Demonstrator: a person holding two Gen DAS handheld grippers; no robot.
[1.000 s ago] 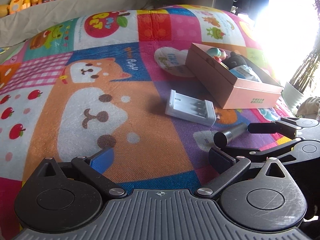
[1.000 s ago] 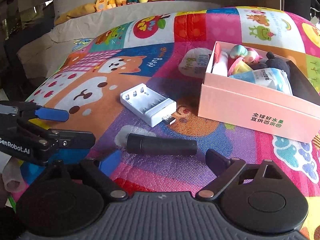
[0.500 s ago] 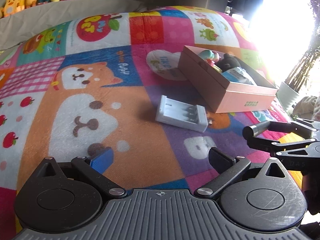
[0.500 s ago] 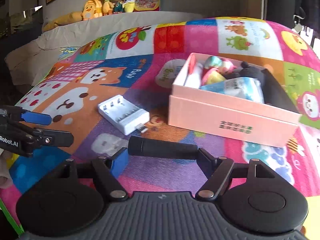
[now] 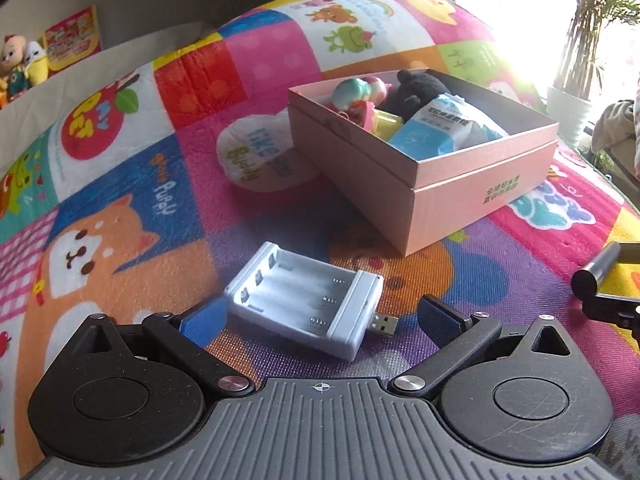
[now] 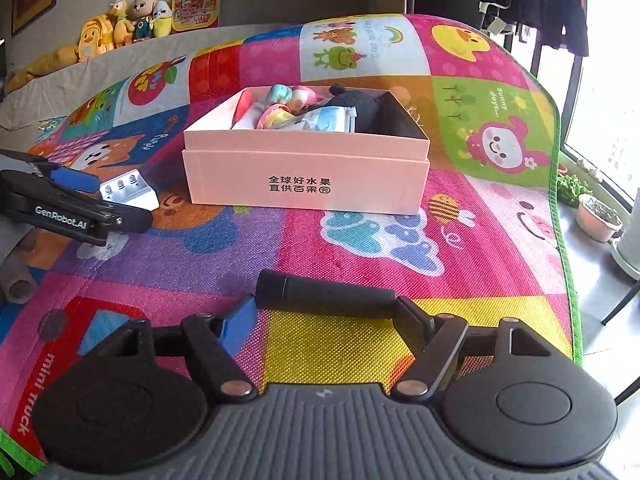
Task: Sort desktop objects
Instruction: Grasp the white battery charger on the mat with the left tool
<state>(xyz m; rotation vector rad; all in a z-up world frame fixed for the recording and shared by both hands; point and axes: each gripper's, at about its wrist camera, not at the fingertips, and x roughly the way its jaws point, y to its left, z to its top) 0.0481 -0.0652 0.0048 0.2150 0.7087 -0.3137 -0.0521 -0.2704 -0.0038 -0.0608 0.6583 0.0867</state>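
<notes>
While right gripper (image 6: 324,314) clamps black cylinder (image 6: 326,295), charger (image 5: 306,306) (white) between left gripper (image 5: 320,314) fingers

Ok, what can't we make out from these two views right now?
- Box contents: its near wall hides the lower items in the right wrist view.
- Charger: mostly behind the left gripper in the right wrist view.
- Black tube: cut off by the left view's right edge.
- Window side: blown out by glare in the left view.
</notes>
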